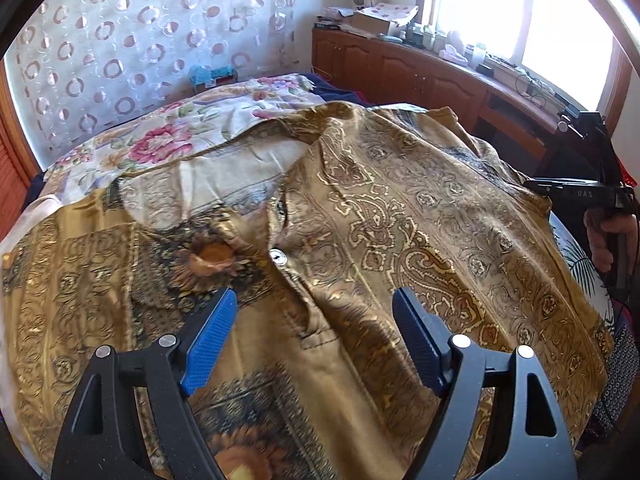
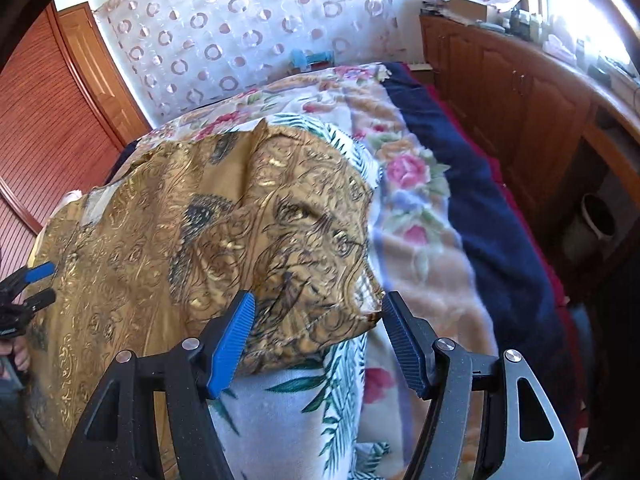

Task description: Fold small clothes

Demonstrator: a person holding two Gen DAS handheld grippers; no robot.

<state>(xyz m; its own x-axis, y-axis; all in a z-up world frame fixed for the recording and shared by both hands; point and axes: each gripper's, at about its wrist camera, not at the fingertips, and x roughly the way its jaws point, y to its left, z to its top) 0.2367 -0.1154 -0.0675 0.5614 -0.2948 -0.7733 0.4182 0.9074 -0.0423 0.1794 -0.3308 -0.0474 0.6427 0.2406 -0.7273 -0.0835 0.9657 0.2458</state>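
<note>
A golden-brown paisley shirt [image 1: 360, 216] lies spread front up on the bed, with a white button [image 1: 277, 257] at its placket. My left gripper [image 1: 314, 306] is open just above the shirt's front, below the button. In the right wrist view the same shirt [image 2: 192, 232] lies at the left, and its sleeve end [image 2: 320, 312] lies between the open fingers of my right gripper [image 2: 318, 308]. The right gripper also shows at the right edge of the left wrist view [image 1: 580, 194], and the left gripper at the left edge of the right wrist view [image 2: 36, 284].
The bed carries a floral blanket [image 2: 408, 176], a white leaf-print cover [image 2: 304, 408] and a navy blanket [image 2: 480, 200]. A wooden cabinet [image 1: 420, 68] with clutter runs under the window on the right. A patterned curtain [image 1: 120, 48] hangs behind the bed.
</note>
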